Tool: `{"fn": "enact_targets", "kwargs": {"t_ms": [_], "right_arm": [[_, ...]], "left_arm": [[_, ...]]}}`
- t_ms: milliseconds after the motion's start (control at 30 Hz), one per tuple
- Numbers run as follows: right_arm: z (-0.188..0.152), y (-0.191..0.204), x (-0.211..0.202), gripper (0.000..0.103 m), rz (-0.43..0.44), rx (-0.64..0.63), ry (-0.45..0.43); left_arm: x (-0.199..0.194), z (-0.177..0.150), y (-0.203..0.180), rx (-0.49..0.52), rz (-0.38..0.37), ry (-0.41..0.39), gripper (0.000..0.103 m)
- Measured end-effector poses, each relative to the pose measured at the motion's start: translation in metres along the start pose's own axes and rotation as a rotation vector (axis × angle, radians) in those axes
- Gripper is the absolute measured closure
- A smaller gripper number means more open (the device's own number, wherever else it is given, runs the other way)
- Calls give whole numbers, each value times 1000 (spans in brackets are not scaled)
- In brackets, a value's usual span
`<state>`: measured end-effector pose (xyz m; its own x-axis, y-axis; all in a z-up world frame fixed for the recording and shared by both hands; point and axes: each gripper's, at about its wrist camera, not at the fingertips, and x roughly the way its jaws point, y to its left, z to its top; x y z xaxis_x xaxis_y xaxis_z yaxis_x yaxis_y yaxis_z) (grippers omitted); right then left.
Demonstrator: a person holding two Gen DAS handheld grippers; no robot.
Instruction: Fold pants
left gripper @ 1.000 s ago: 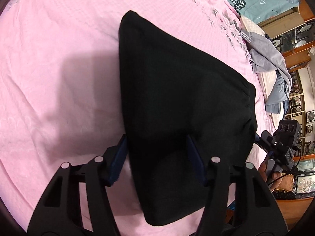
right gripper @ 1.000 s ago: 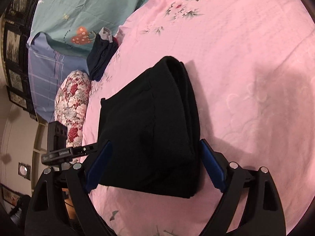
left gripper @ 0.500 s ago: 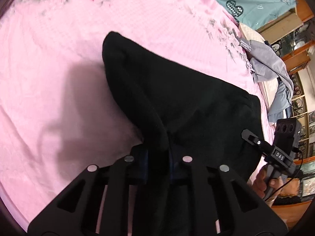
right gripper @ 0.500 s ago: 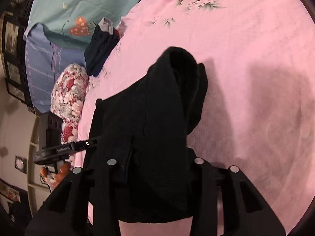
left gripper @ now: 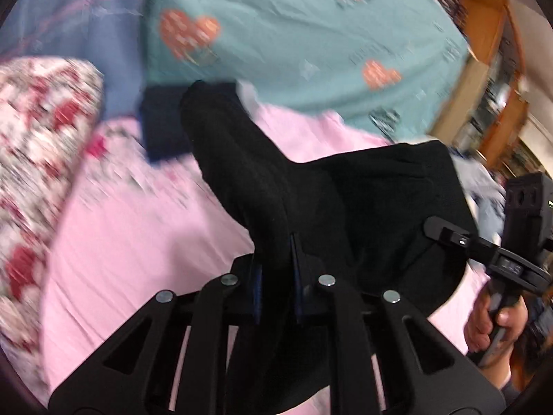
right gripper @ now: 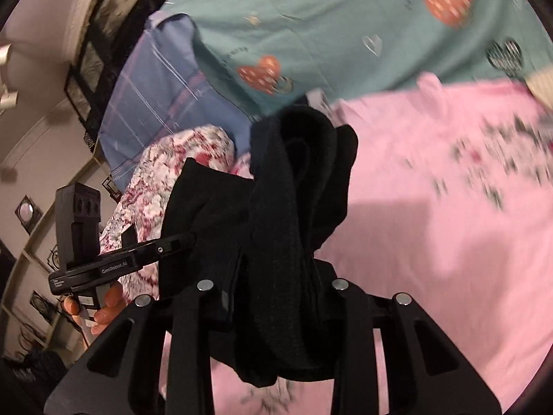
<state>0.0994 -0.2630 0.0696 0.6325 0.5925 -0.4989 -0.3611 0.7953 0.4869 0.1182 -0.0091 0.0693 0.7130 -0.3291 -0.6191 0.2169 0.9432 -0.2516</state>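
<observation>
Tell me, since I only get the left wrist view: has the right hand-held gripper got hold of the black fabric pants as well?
Observer: Yes. The right wrist view shows a thick bunched roll of the black fabric pants between the jaws of the right hand-held gripper, which are closing on it.
Operator: Can you see the hand carrying my camera?
Observer: Yes. The left hand is wrapped round the handle of the left hand-held gripper, at the left of the right wrist view.
</observation>
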Motion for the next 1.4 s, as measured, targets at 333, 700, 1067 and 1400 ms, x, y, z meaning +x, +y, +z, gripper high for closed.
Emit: {"fn": "enact_targets", "kwargs": {"t_ms": [333,700,1067,1400], "right_arm": [[71,-23,152,73,-71,-108,-31],[34,-116,237,45,-369,-1,91],[34,-63,182,34,-418,-43,22],[-9,2,122,11,-423,-104,-51]], "left_arm": [[135,30,118,-146,299,68,87],[191,-7,167,-205,552,102,24],[119,-22,102,-205,503,55,13],[71,-53,52,-126,486,-45,4]]}}
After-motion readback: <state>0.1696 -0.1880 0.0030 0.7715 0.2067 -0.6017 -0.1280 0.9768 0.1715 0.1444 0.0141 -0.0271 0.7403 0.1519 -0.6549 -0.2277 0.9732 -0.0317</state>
